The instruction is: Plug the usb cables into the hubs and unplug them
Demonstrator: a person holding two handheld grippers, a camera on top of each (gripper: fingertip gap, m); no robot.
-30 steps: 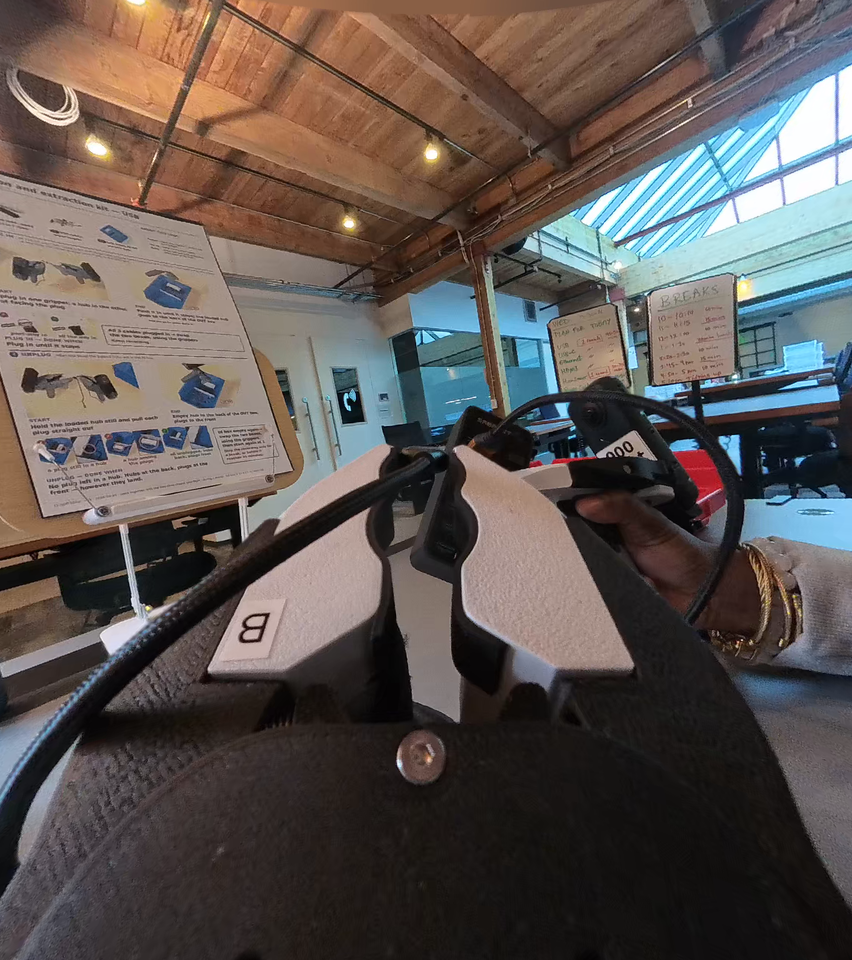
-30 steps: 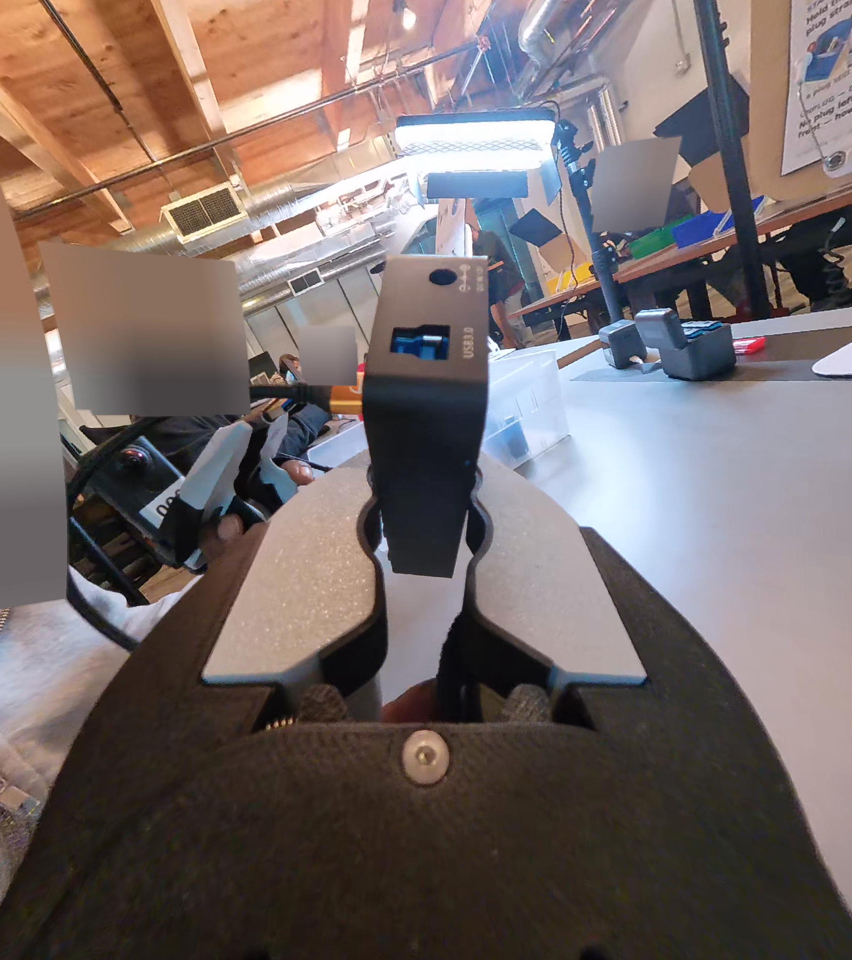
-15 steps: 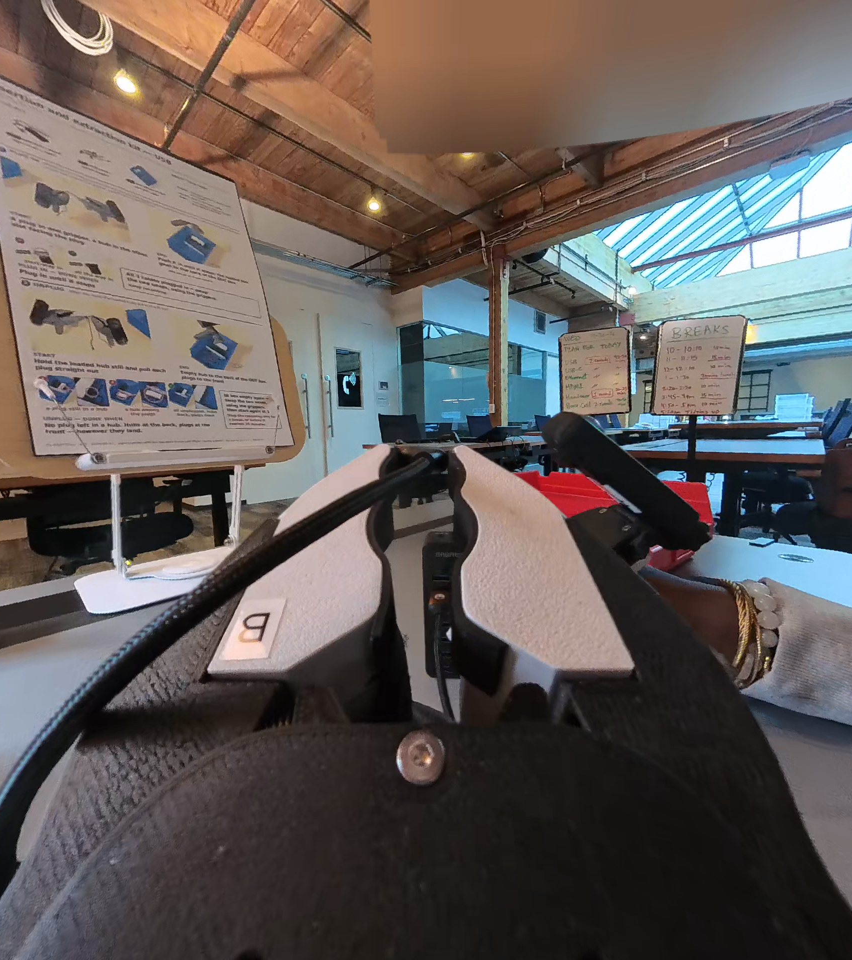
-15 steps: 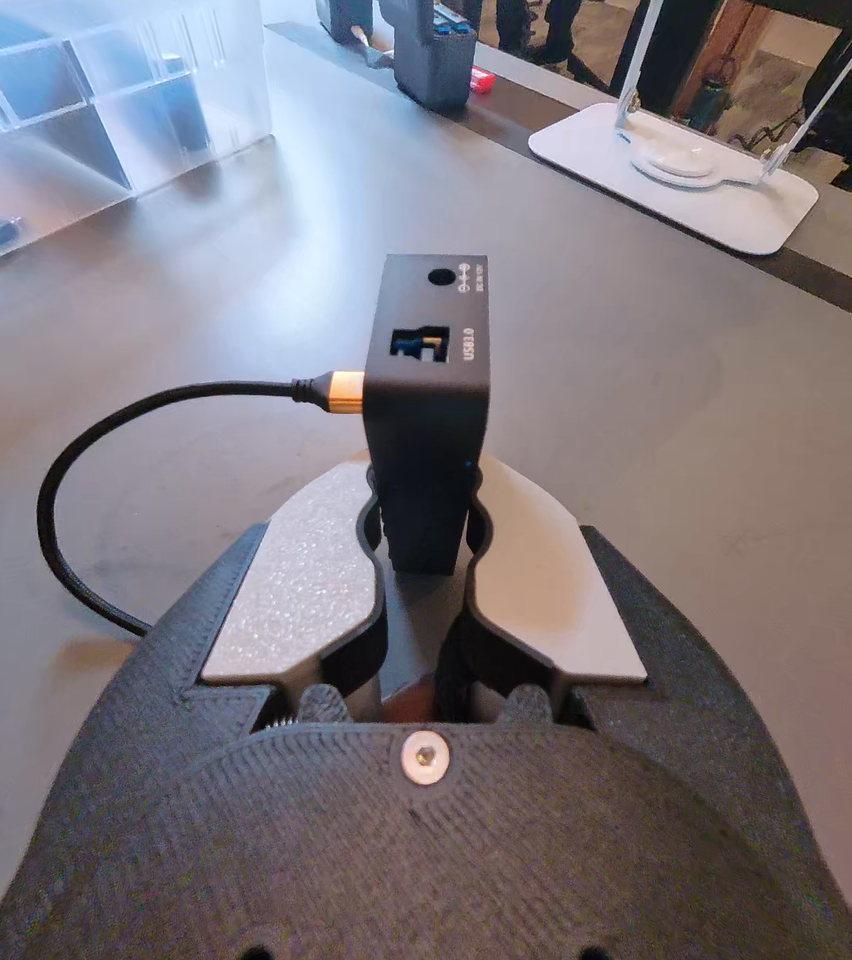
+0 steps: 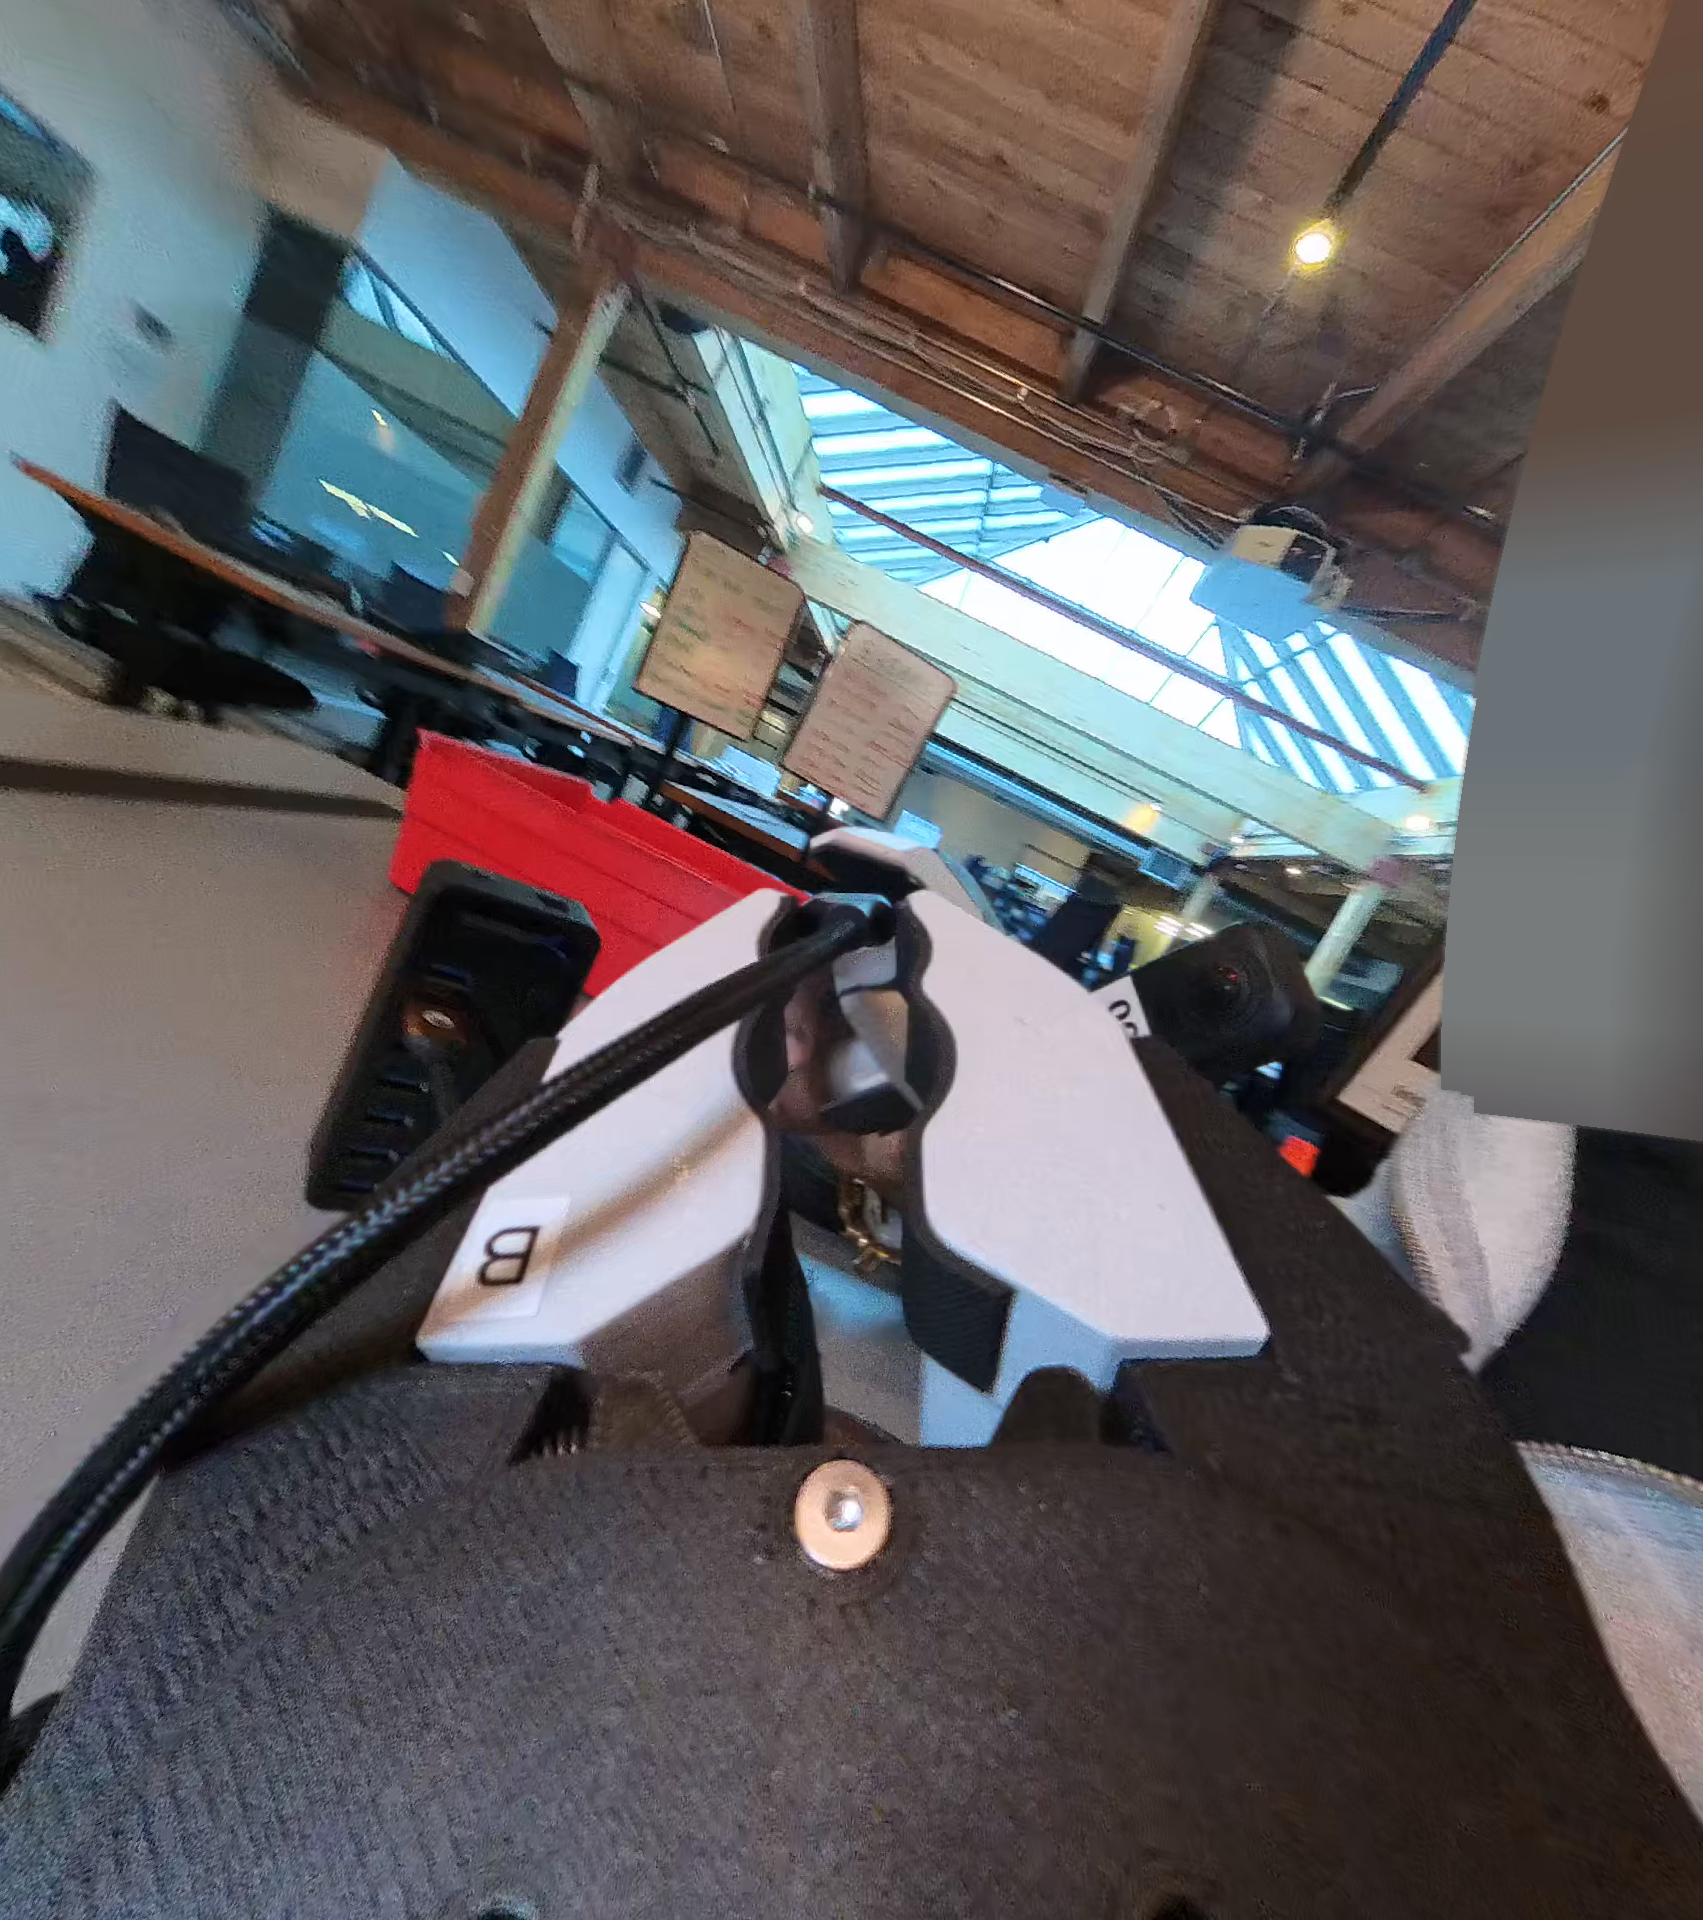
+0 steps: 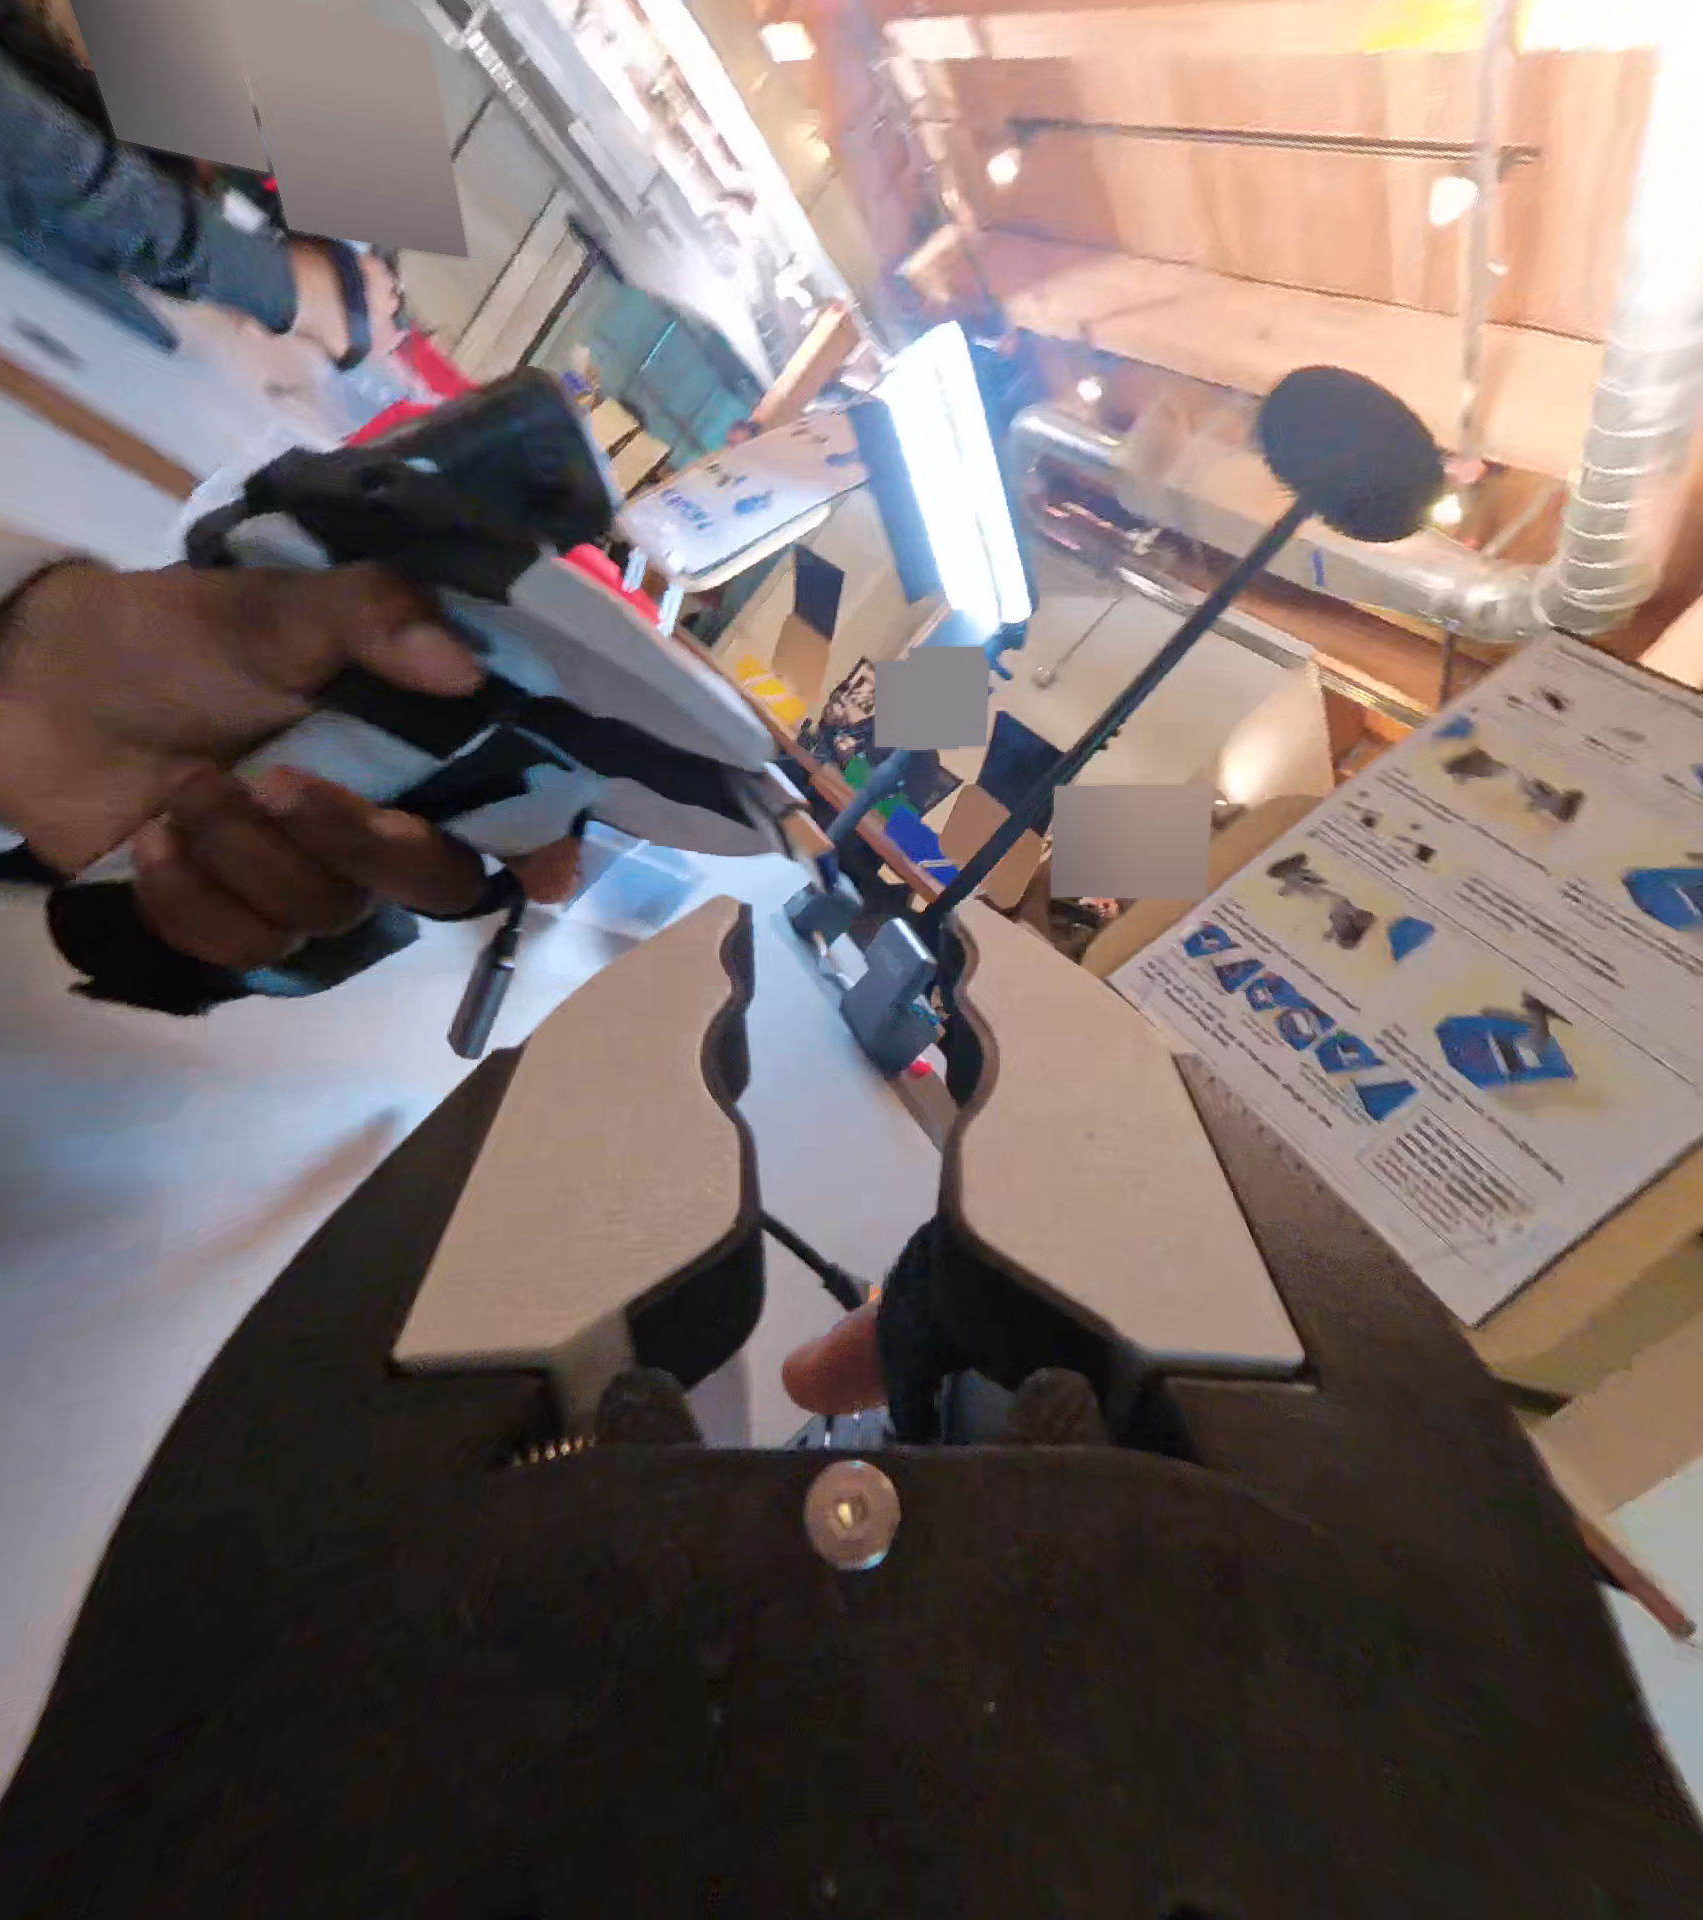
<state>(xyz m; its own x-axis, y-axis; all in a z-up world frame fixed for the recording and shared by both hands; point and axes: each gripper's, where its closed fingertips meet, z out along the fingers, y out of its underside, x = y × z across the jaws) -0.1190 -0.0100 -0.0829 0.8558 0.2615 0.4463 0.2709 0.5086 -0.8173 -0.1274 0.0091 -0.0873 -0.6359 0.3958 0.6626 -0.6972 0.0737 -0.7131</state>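
Observation:
My left gripper (image 5: 842,925) is shut on a black braided usb cable (image 5: 556,1101), pinched at the fingertips; the cable runs back down to the left. The black hub (image 5: 457,1029) rests on the grey table (image 5: 99,1039), just left of my left fingers, held by neither gripper. My right gripper (image 6: 852,925) is open and empty. In the right wrist view the left gripper (image 6: 774,821) is held in a hand at upper left, with a grey plug (image 6: 483,987) hanging below it. A thin black cable (image 6: 805,1262) lies under my right fingers.
A red bin (image 5: 556,831) stands behind the hub. An instruction poster (image 6: 1449,987) stands at the right. Grey blocks (image 6: 888,987) sit on the table ahead, with a microphone on a stalk (image 6: 1346,447) and a light panel (image 6: 951,478) behind. The person's sleeve (image 5: 1657,1558) is at the right. Less than 4 cm separates the two grippers' tips.
My right gripper has opened and let go of the hub, which now rests on the table. Both grippers have swung and tilted. The left stays shut on the cable.

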